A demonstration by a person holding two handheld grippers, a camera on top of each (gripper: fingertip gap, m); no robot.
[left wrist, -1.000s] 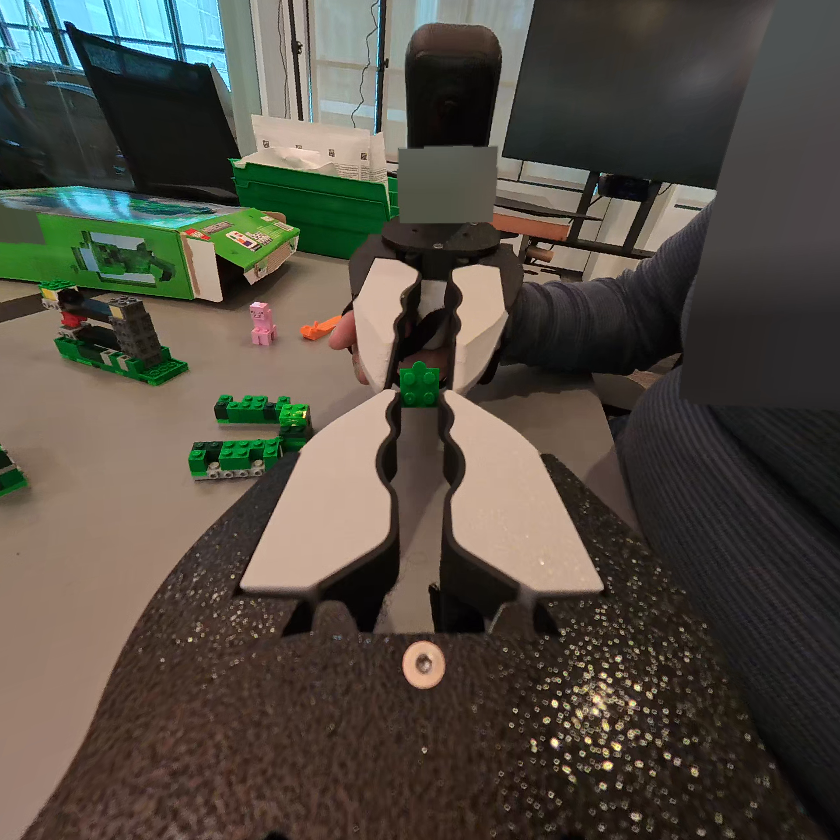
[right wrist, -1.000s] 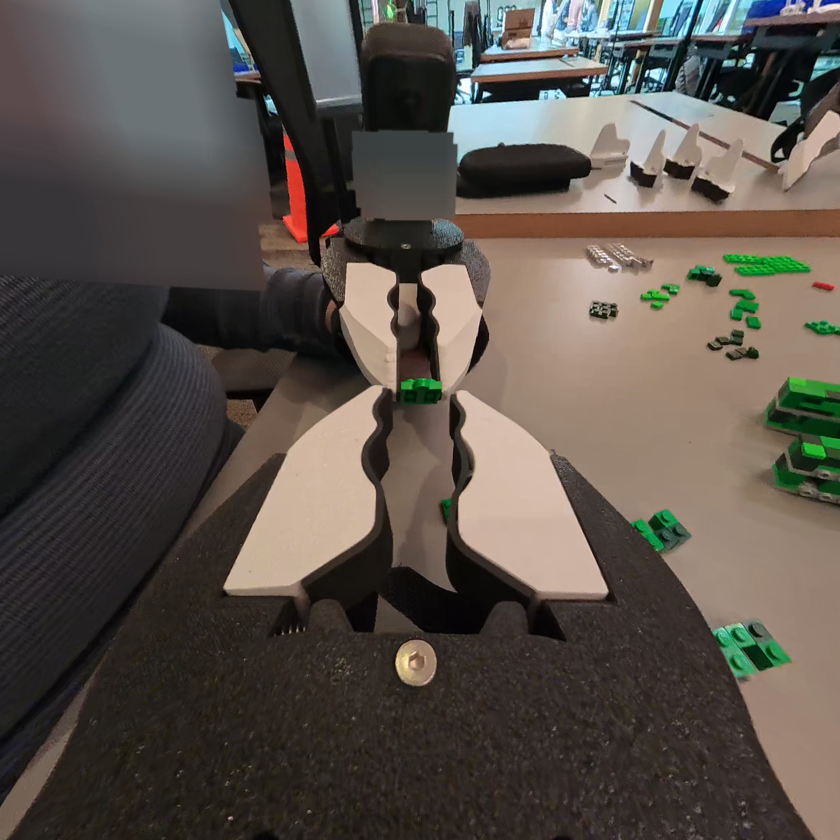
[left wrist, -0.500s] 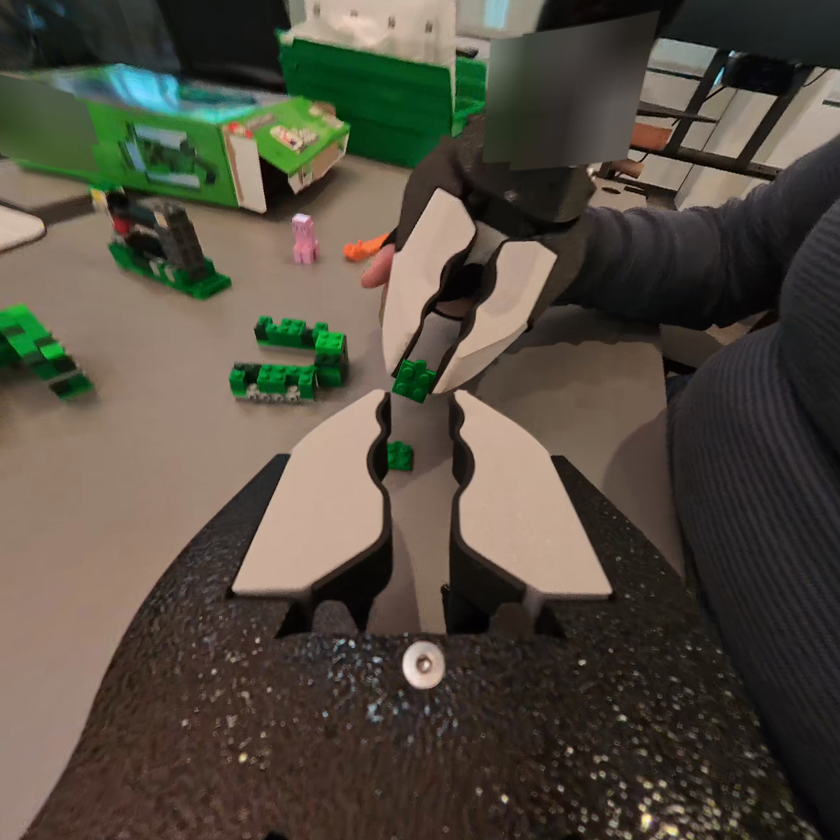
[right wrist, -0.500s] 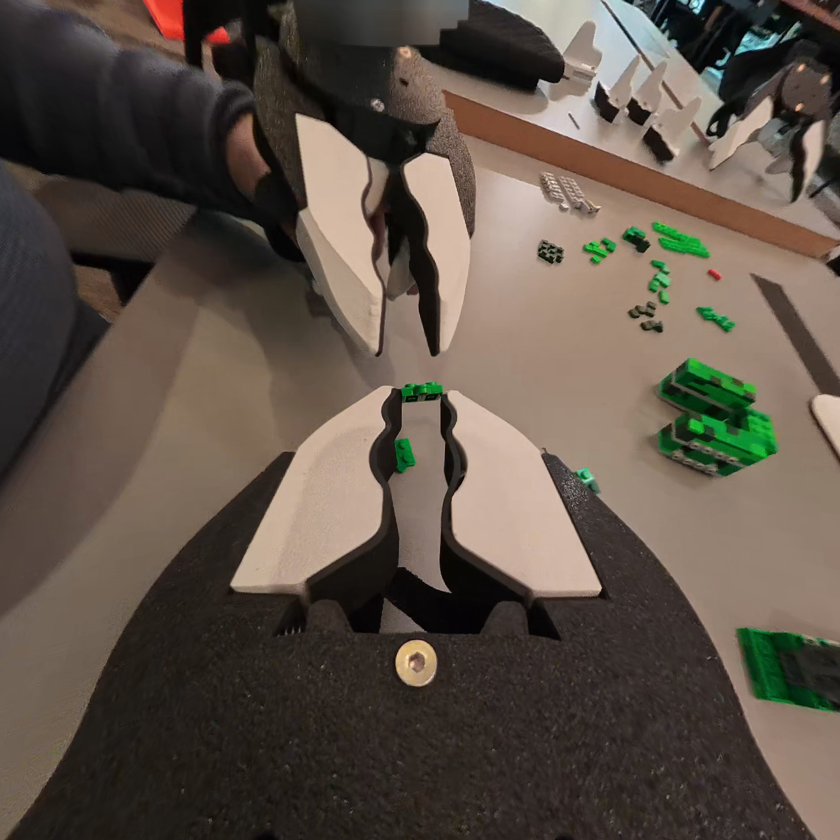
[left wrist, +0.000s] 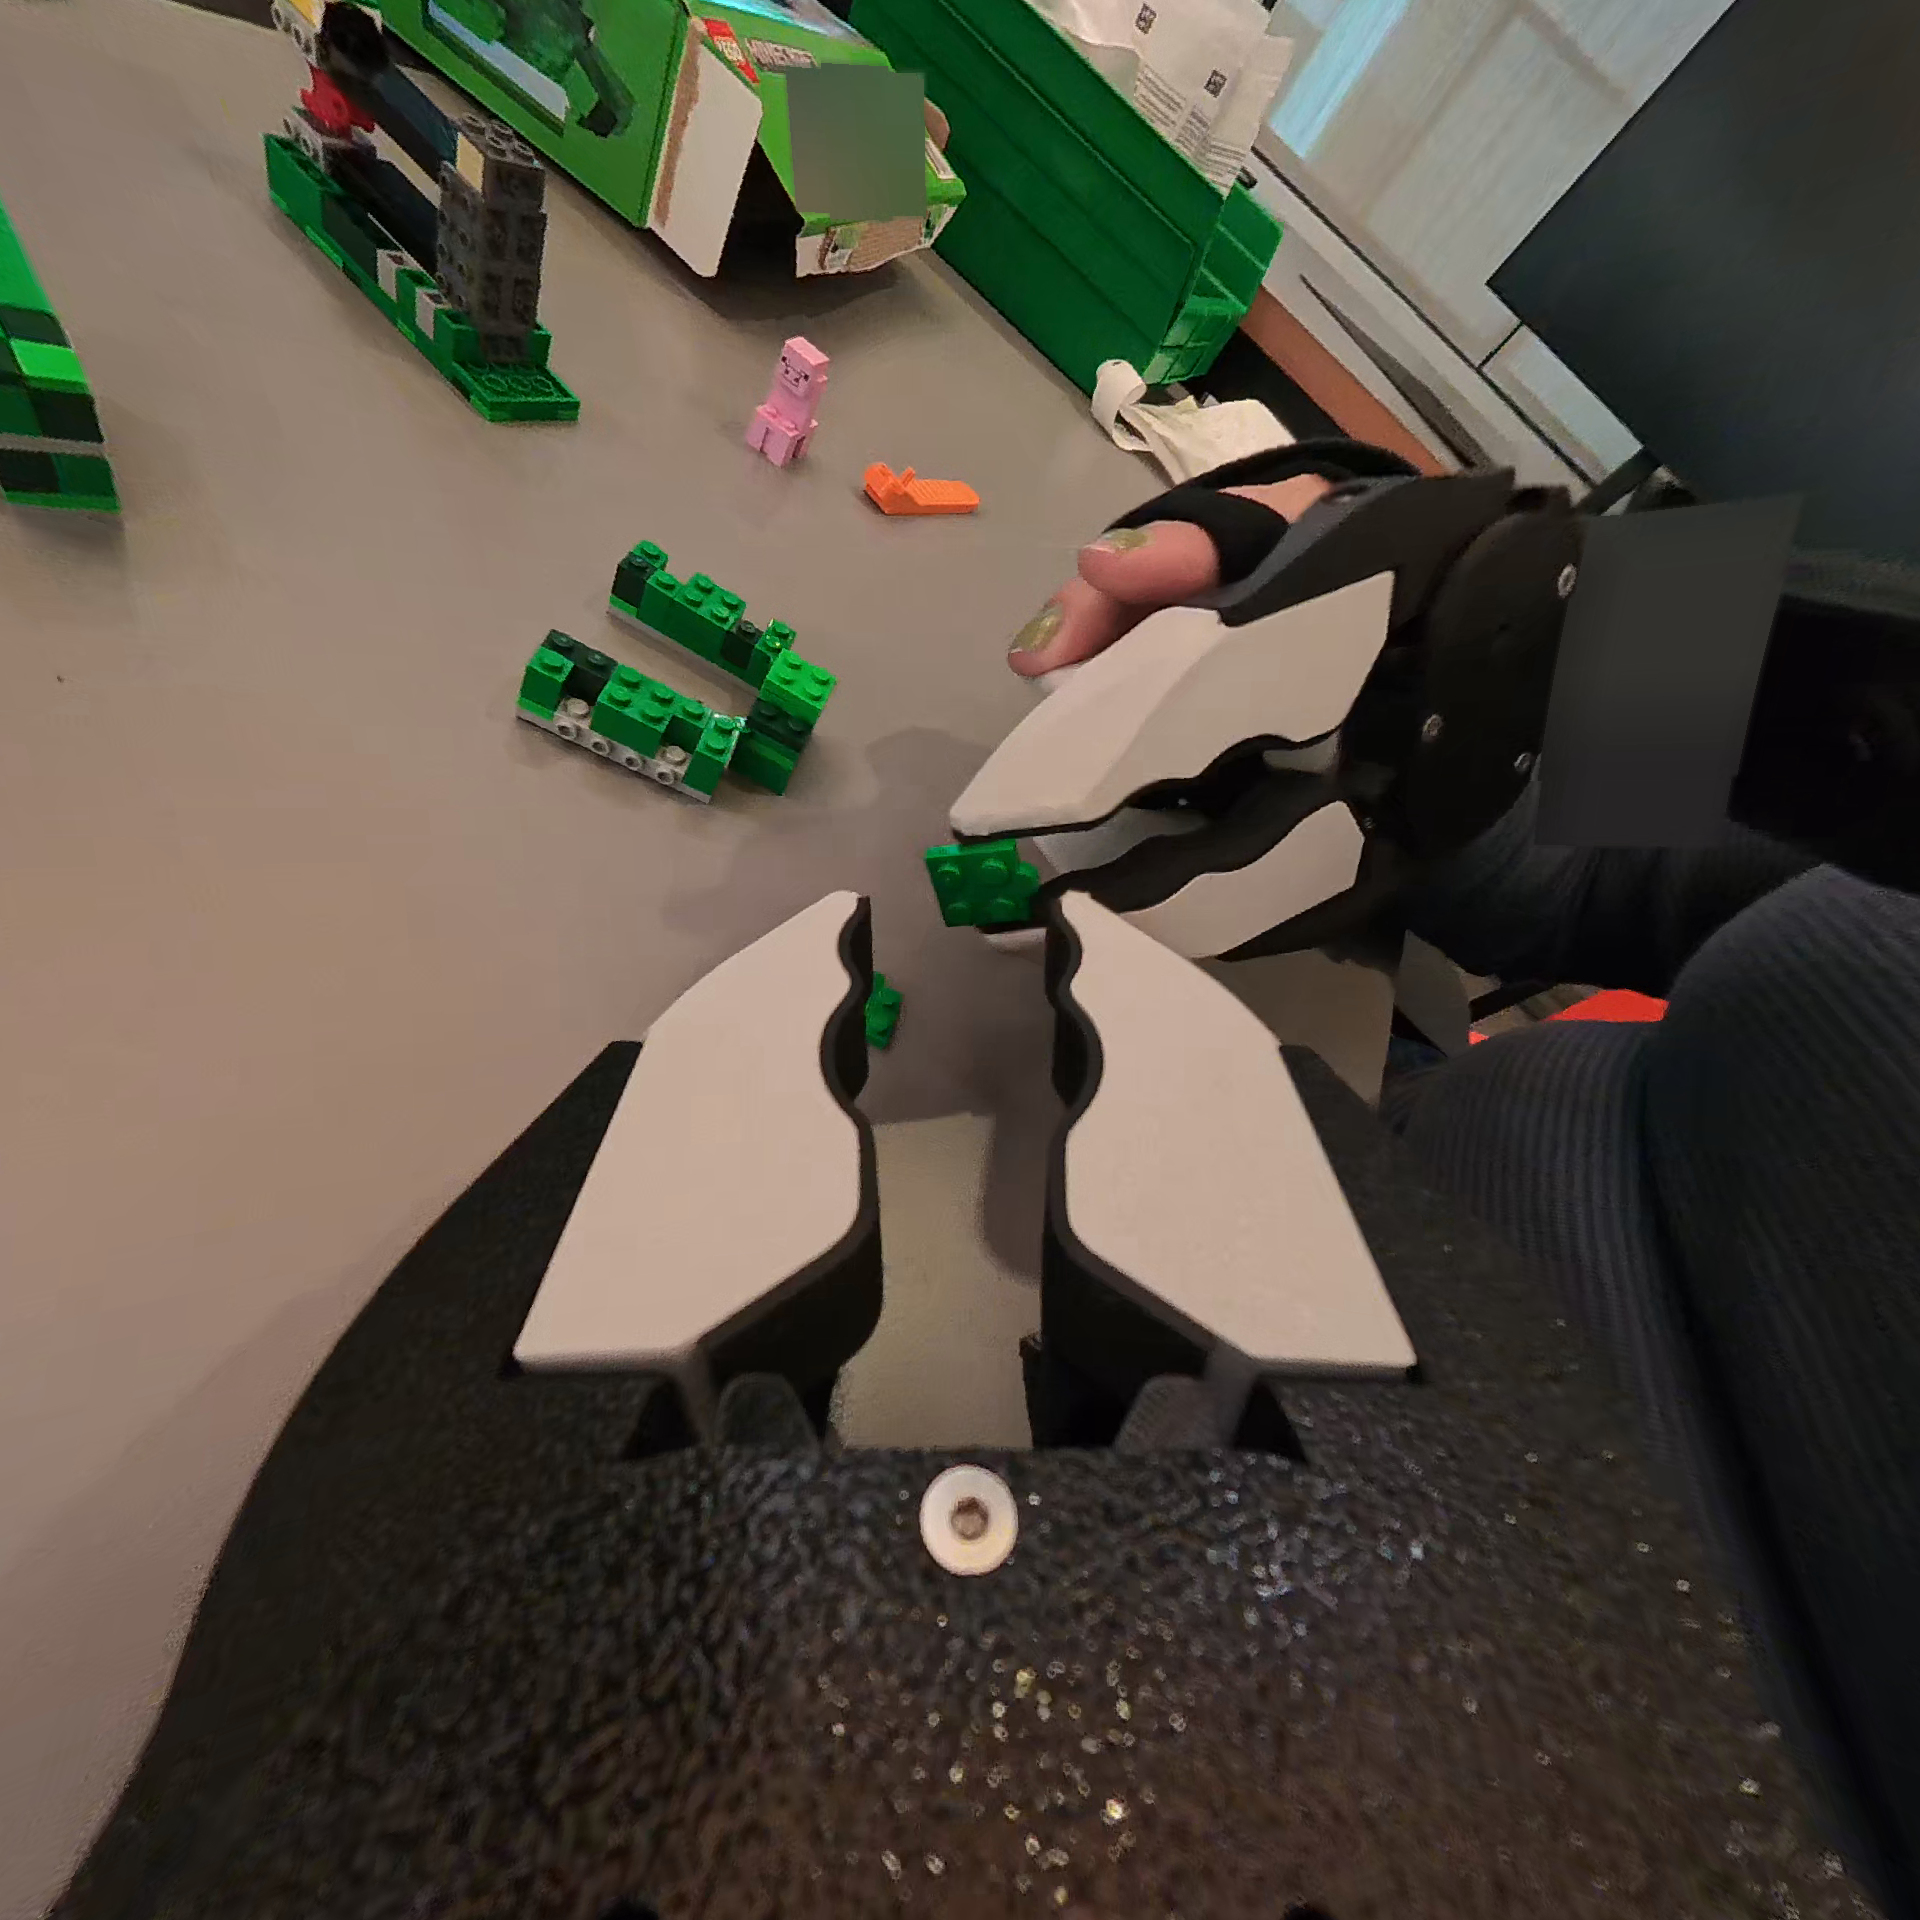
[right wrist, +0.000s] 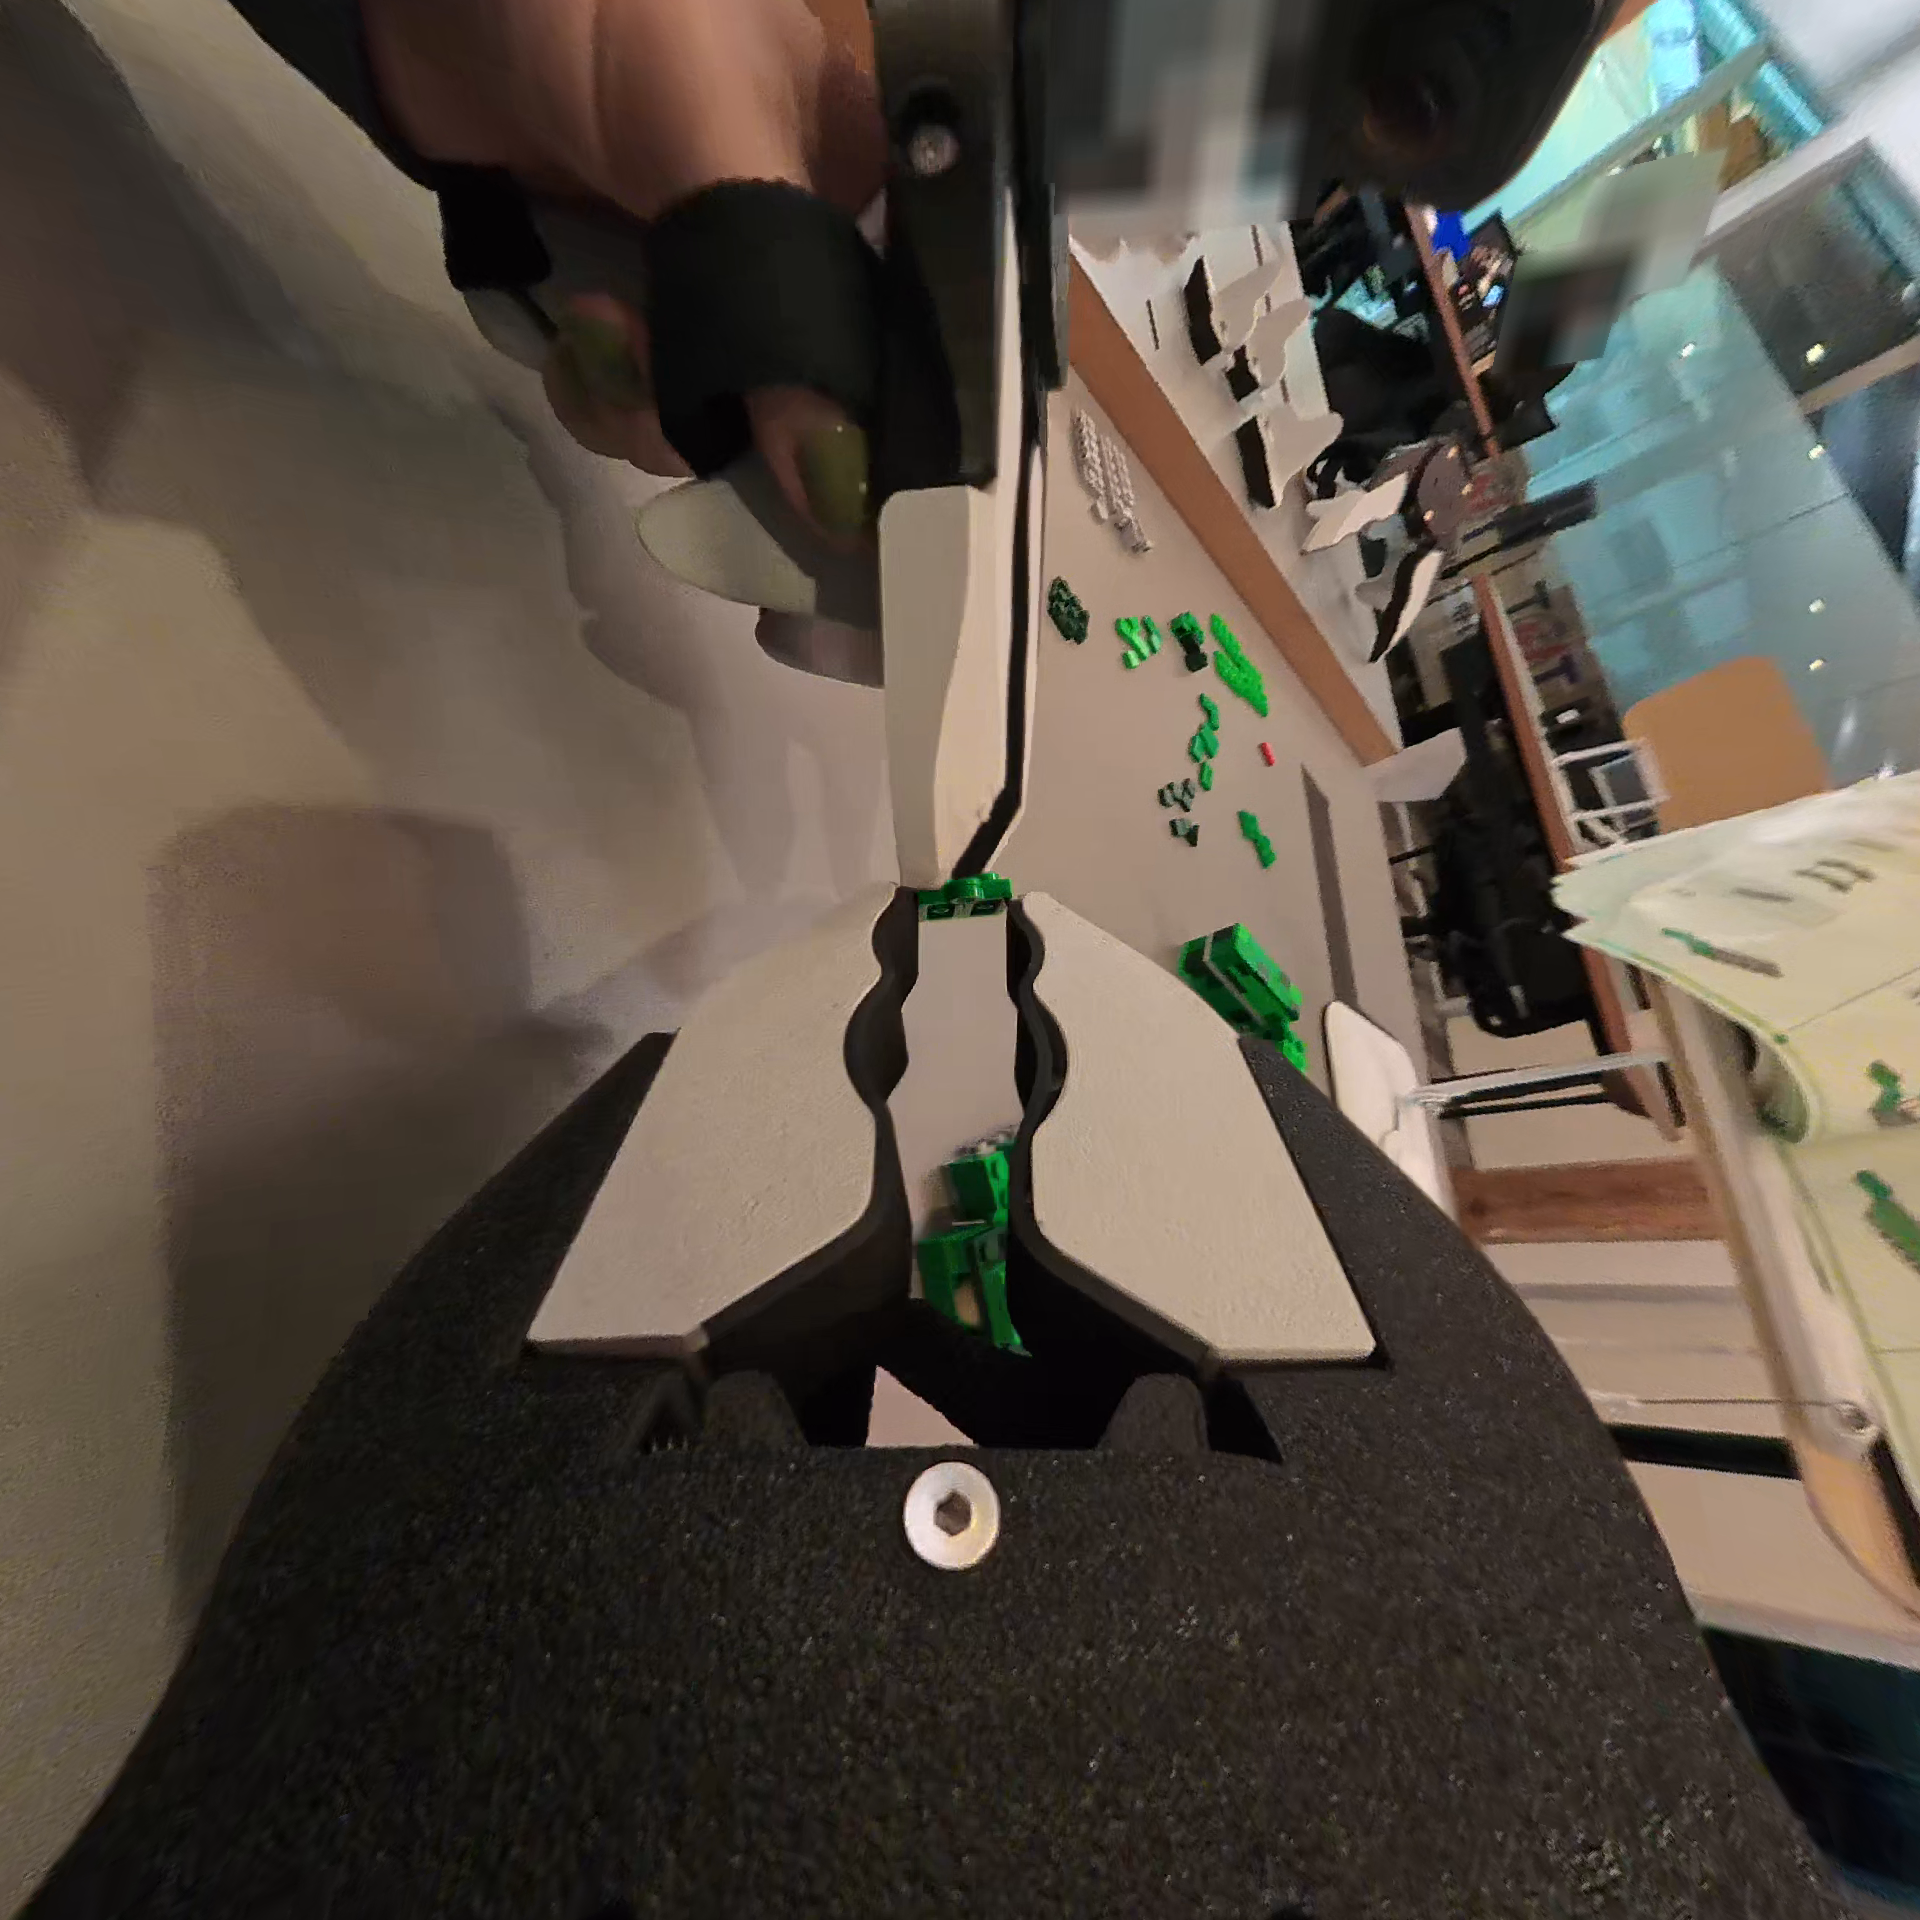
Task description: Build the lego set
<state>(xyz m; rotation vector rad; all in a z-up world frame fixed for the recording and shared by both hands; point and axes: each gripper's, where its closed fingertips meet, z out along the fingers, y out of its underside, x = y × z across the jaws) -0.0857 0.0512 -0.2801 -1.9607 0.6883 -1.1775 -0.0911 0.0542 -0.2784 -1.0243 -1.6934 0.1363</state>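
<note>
My right gripper [right wrist: 963, 899] is shut on a small green plate [right wrist: 963, 896], pinched at its fingertips. In the left wrist view the right gripper [left wrist: 982, 883] comes in from the right, turned on its side, with the plate [left wrist: 982, 883] held above the grey table. My left gripper [left wrist: 956, 902] is open and empty, its tips just below and either side of the plate. In the right wrist view the left gripper [right wrist: 961, 868] stands edge-on right above the plate. A small green brick [left wrist: 883, 1008] lies on the table under my left fingers.
Two low green brick builds [left wrist: 675, 686], a pink pig figure [left wrist: 790, 400], an orange separator tool [left wrist: 920, 490], a grey and black build [left wrist: 416, 260], an open green box [left wrist: 665, 114]. Loose green pieces [right wrist: 1216, 707] and an instruction booklet [right wrist: 1766, 935] lie farther off. The tips of both grippers are at nearly the same place.
The right gripper has kept the plate and rolled onto its side. The two grippers have parted slightly and both views now tilt down toward the table.
</note>
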